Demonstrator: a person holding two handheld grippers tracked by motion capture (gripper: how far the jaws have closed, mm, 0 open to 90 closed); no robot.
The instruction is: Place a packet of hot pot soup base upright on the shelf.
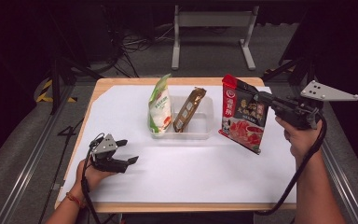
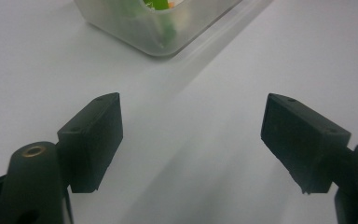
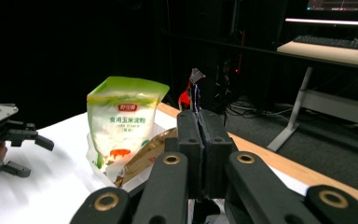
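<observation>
My right gripper (image 1: pixel 260 99) is shut on the upper edge of a red and black food pouch (image 1: pixel 241 116), which hangs above the white table sheet, right of the clear plastic bin (image 1: pixel 204 122). In the right gripper view the pouch's thin edge (image 3: pixel 196 88) sticks up between the pressed jaws. A green and white pouch (image 1: pixel 160 108) and a brown packet (image 1: pixel 189 108) stand inside the bin. My left gripper (image 1: pixel 127 151) rests near the table's front left, open, with nothing between its jaws; its view looks at a corner of the bin (image 2: pixel 161 32).
White sheet (image 1: pixel 186 172) covers the wooden table (image 1: pixel 121 81). Beyond the far edge lie a white metal frame (image 1: pixel 212 28) and cables on the floor. In the right gripper view a desk with a keyboard (image 3: pixel 335 44) stands behind.
</observation>
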